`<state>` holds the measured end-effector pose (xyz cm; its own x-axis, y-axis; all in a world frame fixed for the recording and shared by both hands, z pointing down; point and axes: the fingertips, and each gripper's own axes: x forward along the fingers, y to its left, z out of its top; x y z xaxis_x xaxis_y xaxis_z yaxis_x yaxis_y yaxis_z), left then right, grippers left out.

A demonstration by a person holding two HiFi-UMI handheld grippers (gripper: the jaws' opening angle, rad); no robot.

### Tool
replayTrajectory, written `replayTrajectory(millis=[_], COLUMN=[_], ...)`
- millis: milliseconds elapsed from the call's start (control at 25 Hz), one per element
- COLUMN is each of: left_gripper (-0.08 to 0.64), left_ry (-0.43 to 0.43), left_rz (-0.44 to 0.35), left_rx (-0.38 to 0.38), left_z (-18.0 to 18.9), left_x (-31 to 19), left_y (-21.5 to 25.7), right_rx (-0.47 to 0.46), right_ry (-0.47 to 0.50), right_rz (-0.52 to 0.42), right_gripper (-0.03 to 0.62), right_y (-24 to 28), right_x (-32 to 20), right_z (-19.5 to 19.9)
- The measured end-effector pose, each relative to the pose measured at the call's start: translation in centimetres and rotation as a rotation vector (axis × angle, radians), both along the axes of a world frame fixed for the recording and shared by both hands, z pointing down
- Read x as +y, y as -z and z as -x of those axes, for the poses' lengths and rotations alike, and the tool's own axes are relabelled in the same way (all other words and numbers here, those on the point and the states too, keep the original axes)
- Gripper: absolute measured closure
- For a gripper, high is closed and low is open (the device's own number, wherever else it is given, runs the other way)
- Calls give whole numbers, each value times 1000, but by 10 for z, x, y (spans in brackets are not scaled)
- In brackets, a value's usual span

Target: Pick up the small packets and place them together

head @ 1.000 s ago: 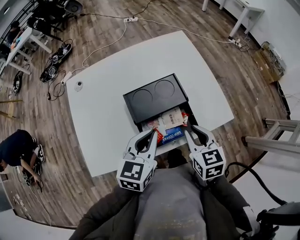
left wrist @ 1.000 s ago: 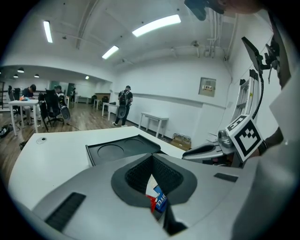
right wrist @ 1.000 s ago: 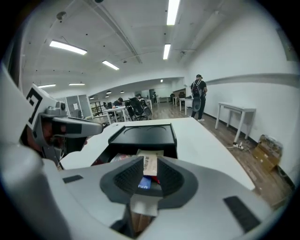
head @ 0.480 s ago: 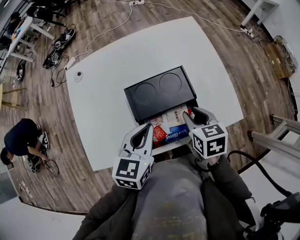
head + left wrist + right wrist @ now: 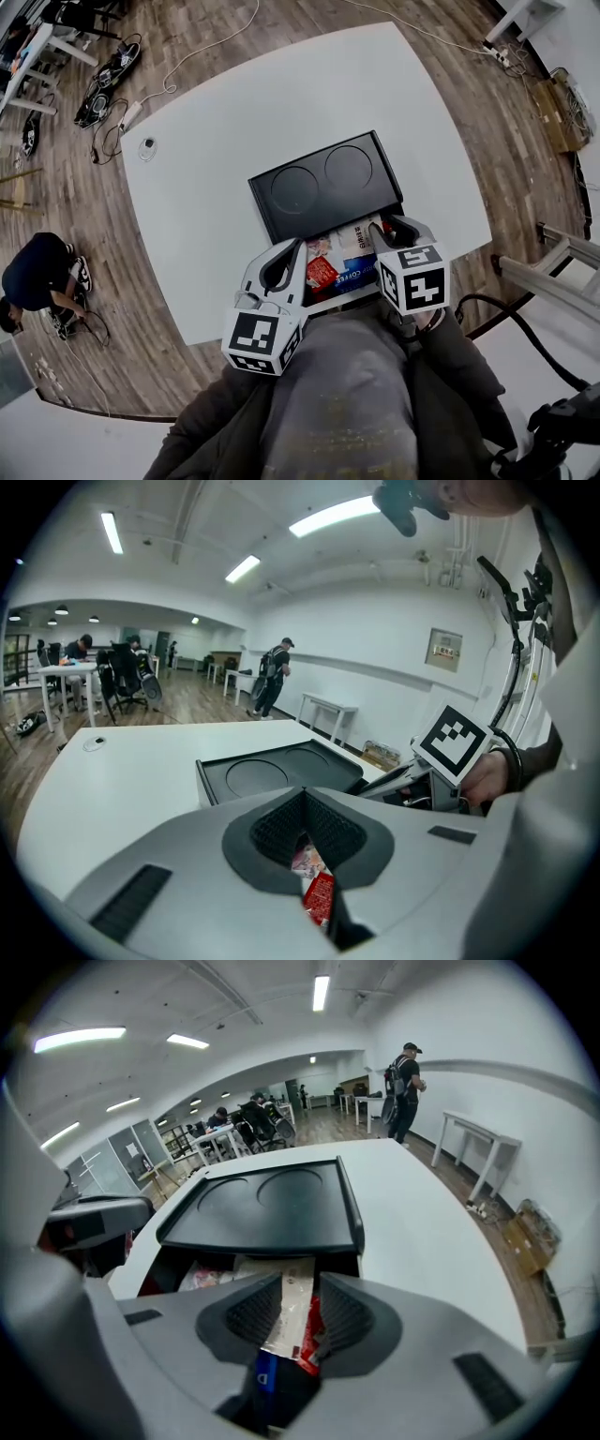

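Several small packets lie in an open black box under its slid-back lid [image 5: 323, 183]: a red one [image 5: 322, 272], a white one [image 5: 352, 236] and a blue coffee packet [image 5: 352, 274]. My left gripper [image 5: 302, 251] hangs over the box's left side, jaws shut at the tips [image 5: 306, 799]. The red packet [image 5: 319, 897] shows below through the gap behind them. My right gripper [image 5: 380, 234] points steeply down over the right side. Its jaws [image 5: 298, 1299] have just been opening. The white packet [image 5: 289, 1312] and a red packet [image 5: 314, 1335] show in the gap, not pinched.
The lid [image 5: 272, 1204] with two round recesses covers the box's far part. A small round object [image 5: 145, 148] sits far left on the white table [image 5: 216, 216]. On the floor are cables, a crouching person [image 5: 33, 277] and a ladder [image 5: 553, 272].
Both grippers have edged forward and down over the open box. The right one has tipped more steeply onto the packets, with its marker cube now closer to the box.
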<state>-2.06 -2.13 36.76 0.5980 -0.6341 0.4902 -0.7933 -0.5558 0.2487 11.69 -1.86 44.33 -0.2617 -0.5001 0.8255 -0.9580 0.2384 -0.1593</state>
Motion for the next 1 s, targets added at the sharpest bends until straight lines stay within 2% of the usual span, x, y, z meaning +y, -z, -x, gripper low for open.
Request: replayTrajectory(millis=[160, 320, 360, 400, 440, 640, 680, 840, 1000], left_gripper=[557, 557, 557, 557, 557, 557, 557, 557, 557], left_ry=[-18, -27, -28, -28, -29, -35, -33, -27, -32], left_rz=[6, 10, 10, 11, 10, 7, 6, 7, 13], left_rx=[18, 32, 35, 37, 39, 42, 42, 51, 64], left_z=[-1, -1, -1, -1, -1, 4, 5, 8, 7], left_x=[-5, -9, -10, -11, -11, -6, -5, -5, -12], left_y=[-3, -3, -3, -3, -2, -3, -3, -1, -1], right_rx=[42, 94, 114, 129, 133, 73, 57, 72, 94], right_ry=[18, 86, 102, 112, 114, 27, 24, 46, 32], right_rz=[47, 99, 100, 95, 88, 65, 77, 102, 121], right_gripper=[472, 475, 515, 589, 589, 589, 588, 464, 453], right_y=[-8, -15, -16, -15, -14, -10, -10, -13, -18], right_x=[-1, 3, 3, 4, 3, 1, 3, 3, -1], right_z=[2, 4, 3, 0, -2, -8, -6, 3, 3])
